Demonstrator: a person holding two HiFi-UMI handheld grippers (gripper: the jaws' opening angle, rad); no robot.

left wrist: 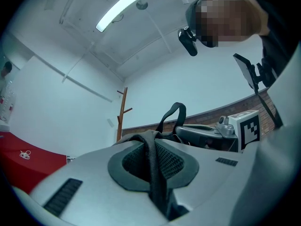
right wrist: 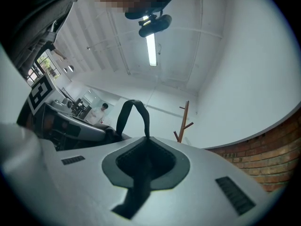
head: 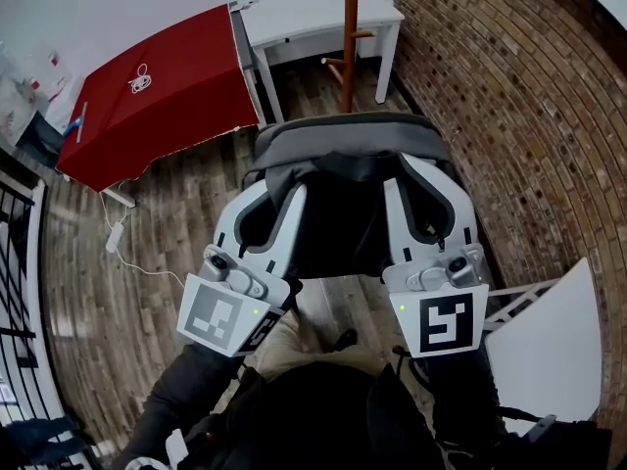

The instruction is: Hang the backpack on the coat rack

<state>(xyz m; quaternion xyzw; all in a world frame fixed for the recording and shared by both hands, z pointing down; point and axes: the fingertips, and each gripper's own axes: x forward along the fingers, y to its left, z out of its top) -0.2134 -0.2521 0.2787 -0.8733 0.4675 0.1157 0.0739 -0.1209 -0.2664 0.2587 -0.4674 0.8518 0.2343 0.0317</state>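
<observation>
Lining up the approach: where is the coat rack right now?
In the head view the coat rack stands top centre, straight ahead beyond the backpack, in front of the white table and left of the brick wall.

Office-type rm, brick wall (head: 509, 96), white desk (head: 318, 16), coat rack (head: 350, 37)

The brown wooden coat rack (head: 349, 37) is cut off by the head view's upper edge, and its foot is hidden behind the dark grey fabric backpack (head: 343, 150). In both gripper views, most of the backpack is concealed behind the jaws.
</observation>
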